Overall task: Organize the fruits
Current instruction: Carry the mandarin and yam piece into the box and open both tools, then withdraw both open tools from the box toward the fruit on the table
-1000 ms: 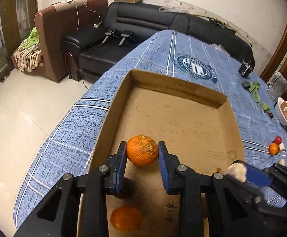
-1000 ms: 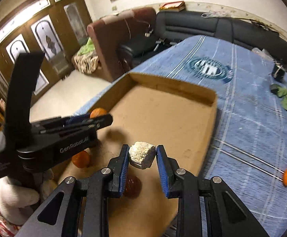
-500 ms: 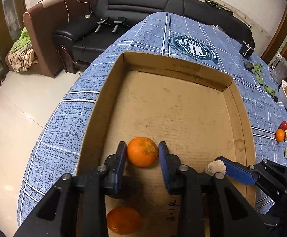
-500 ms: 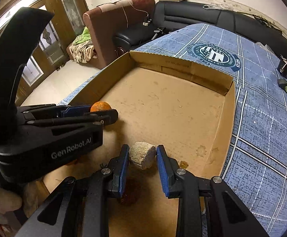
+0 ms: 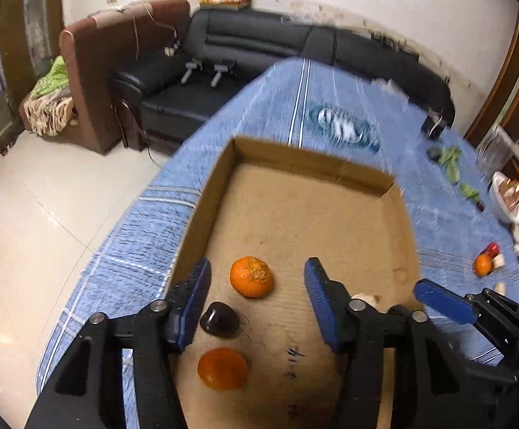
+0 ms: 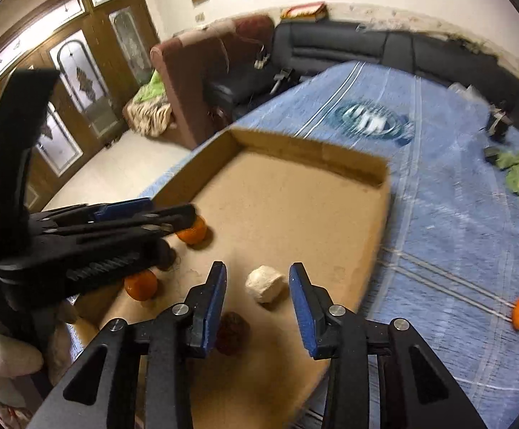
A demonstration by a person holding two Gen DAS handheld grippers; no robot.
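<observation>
A shallow cardboard box [image 5: 316,164] lies on the blue tablecloth. My left gripper [image 5: 255,296] is open above it, and a bumpy orange [image 5: 251,276] rests on the box floor between its jaws. A second orange [image 5: 222,368] and a dark fruit [image 5: 219,318] lie nearer me. My right gripper [image 6: 257,296] is open too, with a pale beige lump [image 6: 264,283] on the box floor between its jaws. A dark reddish fruit [image 6: 232,332] lies by its left finger. The left gripper [image 6: 116,228] crosses the right wrist view, over two oranges [image 6: 193,234].
On the cloth to the right lie an orange with a red fruit [image 5: 484,261], green leaves [image 5: 449,159] and a white bowl [image 5: 506,200]. A black sofa [image 5: 277,57] and a brown armchair [image 5: 98,57] stand beyond the table. The table edge [image 5: 123,246] drops to tiled floor on the left.
Both grippers have opened. The bumpy orange and the pale lump have left the jaws and now rest on the box floor. Both grippers have pulled back a little.
</observation>
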